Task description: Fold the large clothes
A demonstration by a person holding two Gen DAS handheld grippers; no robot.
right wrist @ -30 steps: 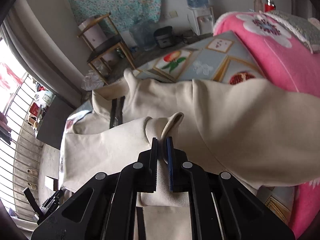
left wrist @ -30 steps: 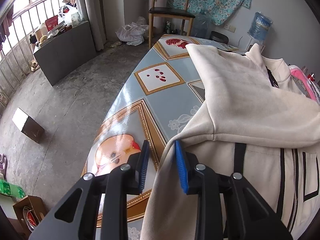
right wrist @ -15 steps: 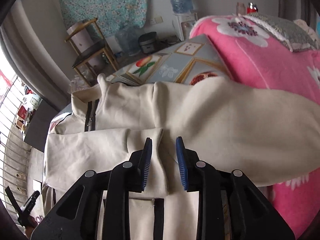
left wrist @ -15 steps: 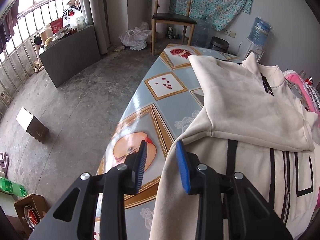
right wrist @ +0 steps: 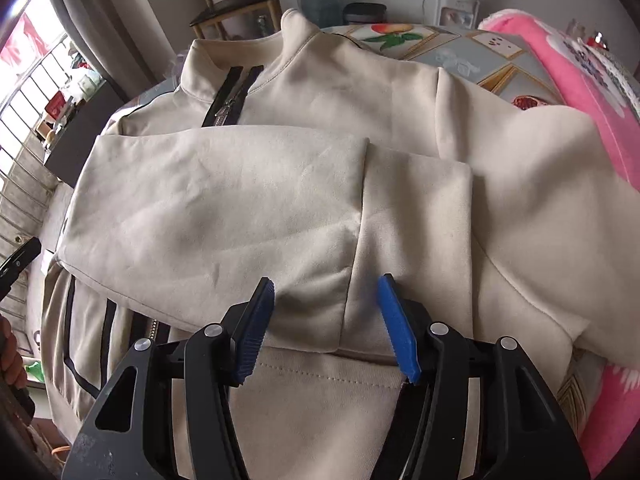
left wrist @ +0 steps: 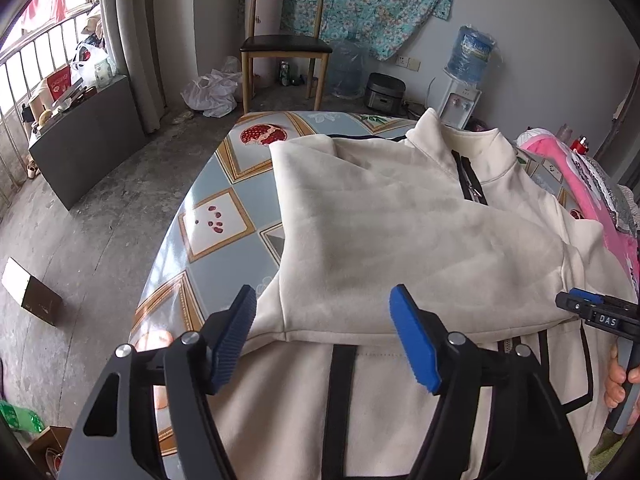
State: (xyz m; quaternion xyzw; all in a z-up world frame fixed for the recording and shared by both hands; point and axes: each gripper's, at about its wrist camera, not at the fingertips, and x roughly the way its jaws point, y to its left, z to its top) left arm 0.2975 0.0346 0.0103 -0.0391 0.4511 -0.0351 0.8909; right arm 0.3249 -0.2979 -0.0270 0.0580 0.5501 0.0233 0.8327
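Observation:
A large cream zip jacket (left wrist: 400,232) with black trim lies front up on the patterned table (left wrist: 224,216). Both sleeves are folded across its chest. My left gripper (left wrist: 324,340) is wide open and empty, just above the folded sleeve's lower edge. My right gripper (right wrist: 326,324) is wide open and empty, over the sleeve cuff (right wrist: 412,240) lying on the jacket (right wrist: 224,208). The right gripper's tip also shows in the left wrist view (left wrist: 592,312) at the jacket's right side.
A pink flowered blanket (right wrist: 568,80) lies on the table's right side, against the jacket. A wooden chair (left wrist: 284,48), a water dispenser (left wrist: 468,76) and plastic bags stand beyond the table's far end. Bare concrete floor lies to the left.
My right gripper has let go of the sleeve cuff, which now lies flat on the jacket. Both grippers have opened wider and pulled back.

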